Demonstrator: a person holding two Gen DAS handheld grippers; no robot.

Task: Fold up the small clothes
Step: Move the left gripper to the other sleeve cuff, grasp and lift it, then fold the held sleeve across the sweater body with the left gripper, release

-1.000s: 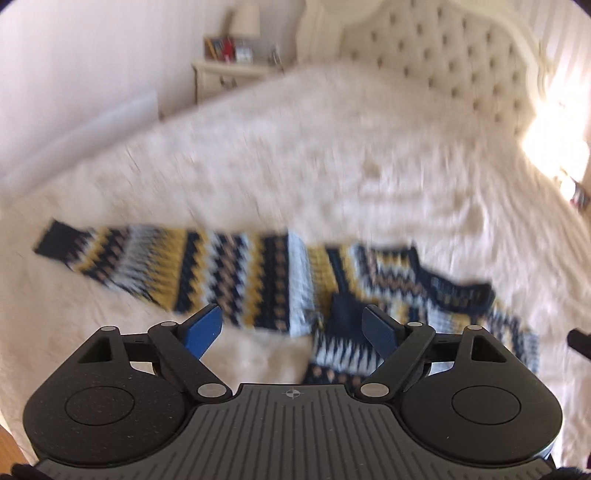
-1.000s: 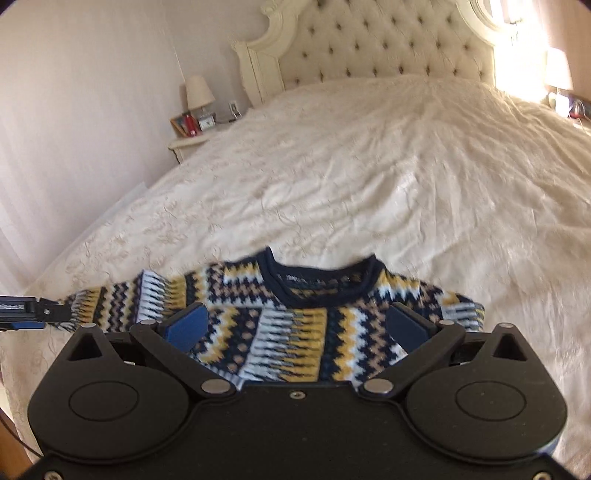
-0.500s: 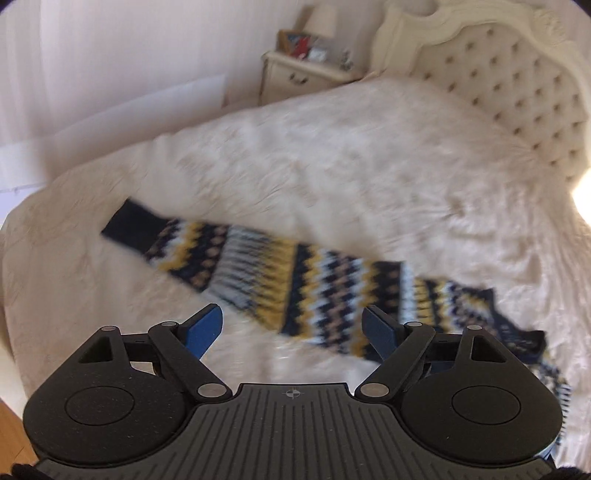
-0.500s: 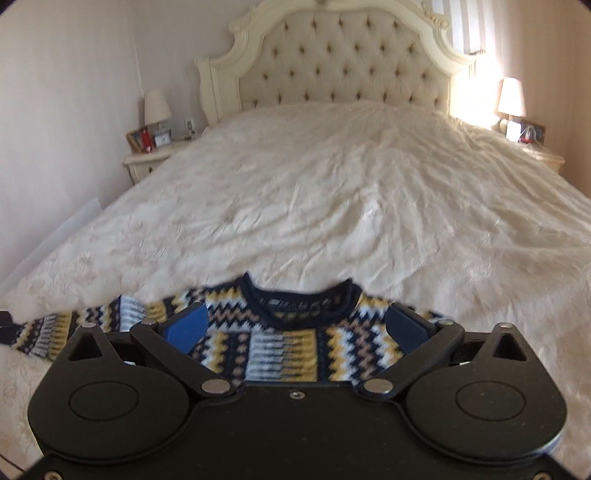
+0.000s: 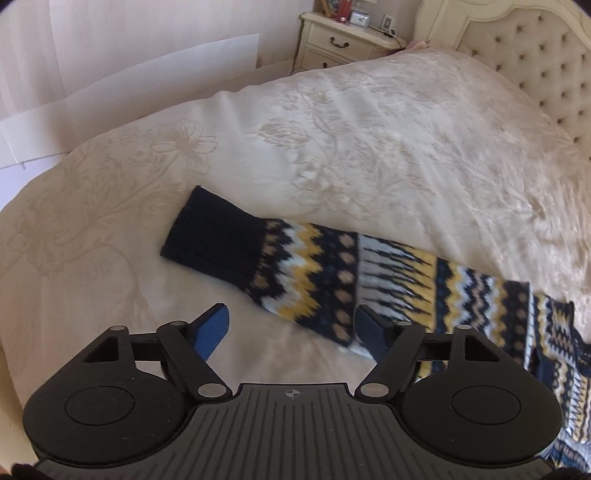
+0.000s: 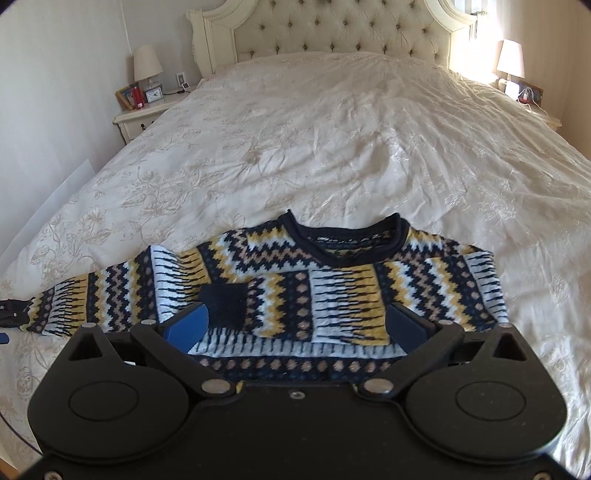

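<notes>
A small navy, yellow and white patterned sweater (image 6: 332,280) lies flat on the cream bedspread (image 6: 332,147), collar towards the headboard. One sleeve is folded across the chest, its navy cuff (image 6: 223,304) on the body. The other sleeve (image 5: 351,280) stretches out to the left, with its navy cuff (image 5: 218,240) flat on the bed. My left gripper (image 5: 291,330) is open and empty, just short of that outstretched sleeve. My right gripper (image 6: 295,326) is open and empty above the sweater's lower body.
A tufted headboard (image 6: 332,29) stands at the far end. A bedside table (image 6: 140,118) with a lamp, clock and frames is at the left, and another lamp (image 6: 511,59) at the right. The bed's left edge (image 5: 110,133) drops beside a pale wall.
My left gripper has swung left along the outstretched sleeve towards its cuff and come closer. My right gripper has shifted a little so that the sweater sits more centred. Both stay open.
</notes>
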